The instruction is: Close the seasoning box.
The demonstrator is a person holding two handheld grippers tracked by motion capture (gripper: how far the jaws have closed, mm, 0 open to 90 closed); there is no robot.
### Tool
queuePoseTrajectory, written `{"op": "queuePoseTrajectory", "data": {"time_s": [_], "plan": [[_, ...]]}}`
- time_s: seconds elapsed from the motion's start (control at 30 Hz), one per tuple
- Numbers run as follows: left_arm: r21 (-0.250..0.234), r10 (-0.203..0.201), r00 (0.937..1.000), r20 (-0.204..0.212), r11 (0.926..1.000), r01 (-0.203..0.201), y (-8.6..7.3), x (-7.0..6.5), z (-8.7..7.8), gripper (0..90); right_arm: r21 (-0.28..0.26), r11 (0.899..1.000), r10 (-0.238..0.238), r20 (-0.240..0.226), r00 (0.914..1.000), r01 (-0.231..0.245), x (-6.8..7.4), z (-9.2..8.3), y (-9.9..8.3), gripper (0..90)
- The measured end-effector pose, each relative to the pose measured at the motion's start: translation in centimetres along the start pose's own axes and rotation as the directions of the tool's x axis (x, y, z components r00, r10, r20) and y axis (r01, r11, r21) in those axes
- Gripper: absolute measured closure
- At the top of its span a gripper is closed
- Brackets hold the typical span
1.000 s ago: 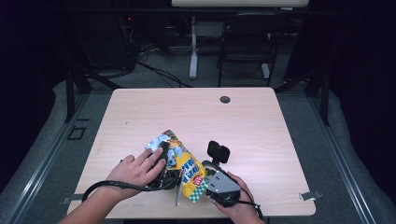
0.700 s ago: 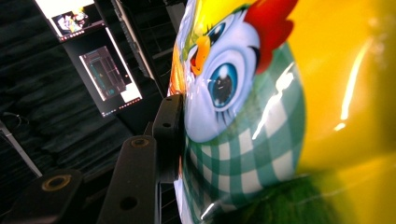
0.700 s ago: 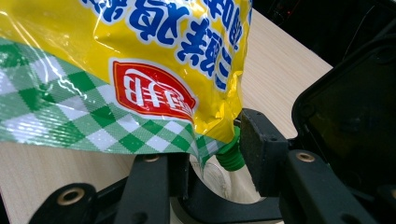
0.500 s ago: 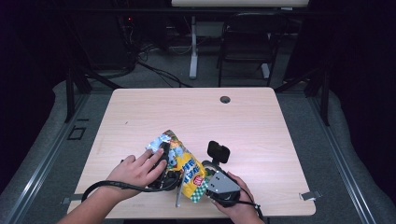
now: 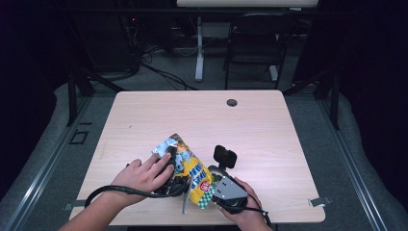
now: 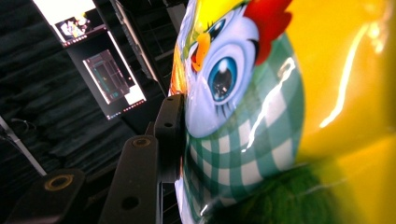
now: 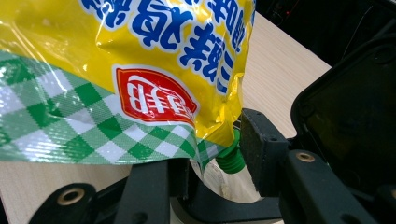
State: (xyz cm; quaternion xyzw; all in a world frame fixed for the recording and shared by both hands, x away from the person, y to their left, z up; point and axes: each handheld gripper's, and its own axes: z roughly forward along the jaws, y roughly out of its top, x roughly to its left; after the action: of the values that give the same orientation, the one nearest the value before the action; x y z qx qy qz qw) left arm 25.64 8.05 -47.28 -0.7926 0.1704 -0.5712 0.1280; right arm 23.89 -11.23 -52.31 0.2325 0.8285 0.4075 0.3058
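A yellow pouch (image 5: 191, 174) with a green check pattern, a cartoon bird and a small green cap (image 7: 229, 161) is held tilted above the near part of the wooden table (image 5: 202, 120). My left gripper (image 5: 172, 174), under the person's left hand, has it from the left. Its visible pad (image 6: 170, 135) presses against the bird print, and the pouch hides the other jaw. My right gripper (image 5: 211, 186) has the pouch's lower corner (image 7: 196, 140) between its jaws. One pad (image 7: 259, 149) touches the pouch's edge by the cap.
A black block (image 5: 224, 156) stands just beyond the right gripper. A thin grey rod (image 5: 184, 207) lies at the table's near edge under the pouch. A cable hole (image 5: 232, 102) sits at the far side. A chair (image 5: 250, 43) and cables stand behind the table.
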Motion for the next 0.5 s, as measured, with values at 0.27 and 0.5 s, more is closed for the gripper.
{"op": "queuePoseTrajectory", "data": {"time_s": [0.27, 0.5], "plan": [[0.0, 0.008, 1.0, 0.002, 1.0, -0.008, 0.19, 0.22, 0.01, 62.5, -0.001, 1.0, 0.009, 0.003, 1.0, -0.009, -0.07, -0.03, -0.09, 64.2], [-0.002, 0.013, 0.9999, 0.002, 0.9999, -0.013, 0.19, 0.33, -0.02, 62.5, 0.0, 1.0, 0.012, 0.005, 0.9999, -0.012, -0.06, -0.05, -0.08, 64.2]]}}
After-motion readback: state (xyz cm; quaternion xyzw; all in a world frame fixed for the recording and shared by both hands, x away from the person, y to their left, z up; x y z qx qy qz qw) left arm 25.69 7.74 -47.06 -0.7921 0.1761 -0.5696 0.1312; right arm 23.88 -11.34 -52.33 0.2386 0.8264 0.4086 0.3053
